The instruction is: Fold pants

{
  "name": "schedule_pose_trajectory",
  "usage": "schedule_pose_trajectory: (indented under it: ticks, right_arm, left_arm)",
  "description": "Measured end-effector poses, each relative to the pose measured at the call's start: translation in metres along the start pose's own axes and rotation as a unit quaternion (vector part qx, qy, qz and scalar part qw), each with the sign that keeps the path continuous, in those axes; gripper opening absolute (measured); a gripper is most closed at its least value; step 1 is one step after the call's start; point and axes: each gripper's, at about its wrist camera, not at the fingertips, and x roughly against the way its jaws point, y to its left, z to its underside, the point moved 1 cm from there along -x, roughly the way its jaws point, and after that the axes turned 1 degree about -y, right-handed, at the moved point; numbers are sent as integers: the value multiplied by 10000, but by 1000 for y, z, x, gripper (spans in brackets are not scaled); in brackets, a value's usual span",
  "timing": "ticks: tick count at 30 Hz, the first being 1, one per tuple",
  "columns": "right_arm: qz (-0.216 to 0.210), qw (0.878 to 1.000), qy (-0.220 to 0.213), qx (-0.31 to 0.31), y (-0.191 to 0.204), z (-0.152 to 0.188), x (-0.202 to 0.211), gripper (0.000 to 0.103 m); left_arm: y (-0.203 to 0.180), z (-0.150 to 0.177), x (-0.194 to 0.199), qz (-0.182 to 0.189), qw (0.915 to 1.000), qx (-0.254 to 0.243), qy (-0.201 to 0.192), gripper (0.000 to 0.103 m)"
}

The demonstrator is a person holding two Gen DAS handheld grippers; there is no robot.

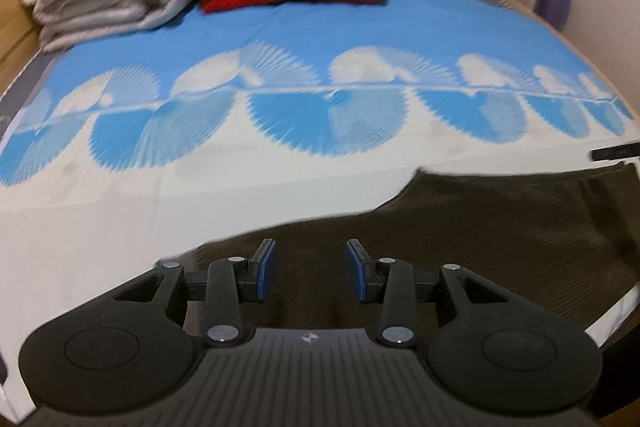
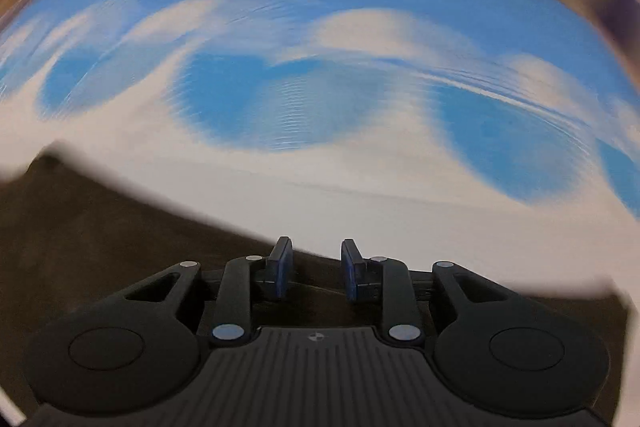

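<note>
A: Any writing or brand we can read?

B: None; we see only a small round emblem on each claw's body, too small to make out.

A: And the claws?

B: Our left claw [image 1: 311, 259] stands part open, nothing between its 2 blue pads, above the dark brown pants [image 1: 500, 227] spread just ahead and to its right on the bed [image 1: 280, 27]. Our right claw [image 2: 316, 259] is narrowly open, also empty, with the pants [image 2: 100, 227] below and to its left.
</note>
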Motion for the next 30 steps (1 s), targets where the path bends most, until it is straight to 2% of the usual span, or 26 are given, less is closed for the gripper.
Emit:
schedule_pose_trajectory:
  ticks: [1, 3, 5, 8, 11, 14, 15, 17, 19, 24, 30]
  right_arm:
    - [112, 9982, -208, -542, -30, 9, 17, 28]
    - [307, 9820, -725, -1716, -94, 32, 56, 31]
    - [507, 9526, -1224, -2738, -151, 71, 95, 35]
    - [756, 9123, -1593, -3696, -206, 142, 132, 37]
    - [860, 8896, -1499, -4228, -235, 214, 144, 38]
    - [911, 8688, -1393, -4664, -251, 269, 143, 38]
    - [844, 8553, -1276, -4950, -257, 287, 139, 38]
    - [485, 8199, -1236, -5569, -267, 313, 129, 38]
    - [264, 8006, -1263, -5852, -273, 319, 122, 39]
    - [55, 7988, -1064, -5921, -273, 302, 84, 42]
    - [181, 7889, -1233, -6018, -275, 287, 76, 42]
  left_arm:
    - [-9, -4, 1, 58, 10000, -22, -75, 42]
    - [-27, -9, 3, 160, 9996, -69, -199, 42]
    - [-46, -13, 6, 267, 9991, -128, -317, 42]
    - [-77, -22, 5, 425, 9978, -294, -415, 42]
    - [-105, -32, -2, 500, 9971, -382, -423, 42]
    - [-130, -39, -13, 506, 9969, -475, -359, 42]
    - [-137, -40, -17, 510, 9968, -524, -331, 42]
    - [-152, -41, -27, 453, 9965, -655, -256, 42]
    - [-163, -42, -36, 354, 9963, -765, -187, 42]
    - [-171, -38, -54, 141, 9964, -840, 24, 42]
    - [-171, -32, -60, 41, 9943, -1059, 110, 42]
